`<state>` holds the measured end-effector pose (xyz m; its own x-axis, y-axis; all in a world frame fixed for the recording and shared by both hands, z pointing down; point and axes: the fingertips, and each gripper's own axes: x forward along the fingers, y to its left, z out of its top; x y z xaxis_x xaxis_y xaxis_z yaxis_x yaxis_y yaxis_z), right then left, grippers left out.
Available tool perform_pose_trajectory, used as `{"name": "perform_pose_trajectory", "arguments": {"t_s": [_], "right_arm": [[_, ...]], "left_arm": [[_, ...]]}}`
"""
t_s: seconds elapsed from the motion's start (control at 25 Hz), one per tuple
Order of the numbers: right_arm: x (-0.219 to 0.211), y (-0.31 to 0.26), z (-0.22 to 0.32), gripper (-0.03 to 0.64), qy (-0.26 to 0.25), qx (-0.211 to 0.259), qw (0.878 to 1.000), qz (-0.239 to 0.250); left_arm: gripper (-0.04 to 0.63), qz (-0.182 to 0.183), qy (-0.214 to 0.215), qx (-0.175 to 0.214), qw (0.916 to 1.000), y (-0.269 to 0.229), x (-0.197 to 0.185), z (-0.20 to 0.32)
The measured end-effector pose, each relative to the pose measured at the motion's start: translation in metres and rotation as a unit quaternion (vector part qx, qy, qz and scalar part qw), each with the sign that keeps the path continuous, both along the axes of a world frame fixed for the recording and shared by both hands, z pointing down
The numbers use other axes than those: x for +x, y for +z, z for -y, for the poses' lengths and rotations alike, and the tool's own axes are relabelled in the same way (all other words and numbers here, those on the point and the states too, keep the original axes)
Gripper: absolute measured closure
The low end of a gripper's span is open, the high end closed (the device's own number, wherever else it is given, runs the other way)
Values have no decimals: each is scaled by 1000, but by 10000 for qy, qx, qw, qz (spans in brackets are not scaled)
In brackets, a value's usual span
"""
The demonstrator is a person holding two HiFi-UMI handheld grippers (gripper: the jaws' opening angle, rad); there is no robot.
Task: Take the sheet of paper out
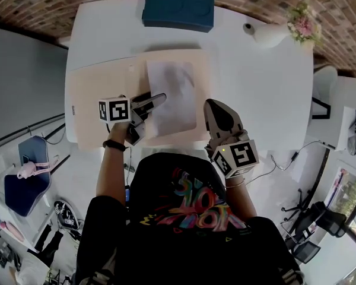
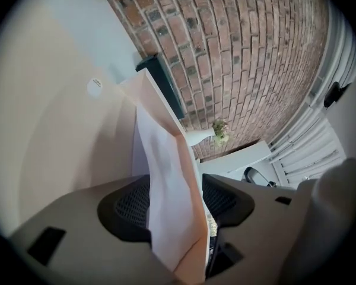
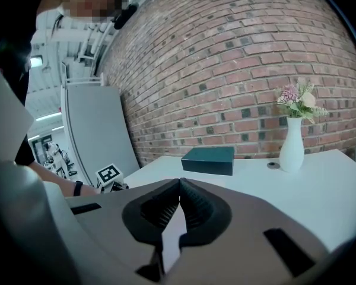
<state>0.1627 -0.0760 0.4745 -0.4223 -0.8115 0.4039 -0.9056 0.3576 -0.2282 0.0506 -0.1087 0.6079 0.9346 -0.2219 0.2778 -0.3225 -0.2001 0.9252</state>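
Observation:
A beige folder (image 1: 101, 94) lies open on the white table (image 1: 261, 82), with a white sheet of paper (image 1: 172, 94) on its right half. My left gripper (image 1: 157, 98) reaches in from the left and is shut on the sheet's lower left edge. In the left gripper view the sheet (image 2: 166, 177) runs between the pads with a beige folder layer (image 2: 193, 230) pressed against it. My right gripper (image 1: 210, 104) hovers by the folder's lower right corner, jaws shut and empty (image 3: 179, 183).
A dark blue box (image 1: 178, 8) sits at the table's far edge. A white vase with flowers (image 1: 273, 33) stands at the back right, beside a small round object (image 1: 248, 27). A brick wall runs behind the table. A cable (image 1: 285, 159) trails off the table's right side.

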Motion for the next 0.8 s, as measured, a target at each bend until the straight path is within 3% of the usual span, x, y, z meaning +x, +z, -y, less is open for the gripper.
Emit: {"name": "perform_pose_trajectory", "arguments": {"t_s": [0.08, 0.2, 0.36, 0.68, 0.8], "right_arm": [[0, 1, 0, 598, 8, -25, 10000, -1], [0, 3, -2, 598, -22, -85, 9999, -55], [2, 6, -4, 598, 18, -109, 9999, -53], [-1, 6, -3, 598, 122, -107, 9999, 19], [1, 10, -8, 598, 122, -174, 9998, 7]], "left_arm": [[328, 99, 63, 127, 9999, 3, 0, 0], [462, 429, 64, 327, 9985, 12, -8, 3], [462, 136, 272, 170, 9994, 7, 2, -1], [462, 10, 407, 56, 9992, 10, 18, -3], [551, 202, 369, -32, 9991, 18, 16, -4]]}}
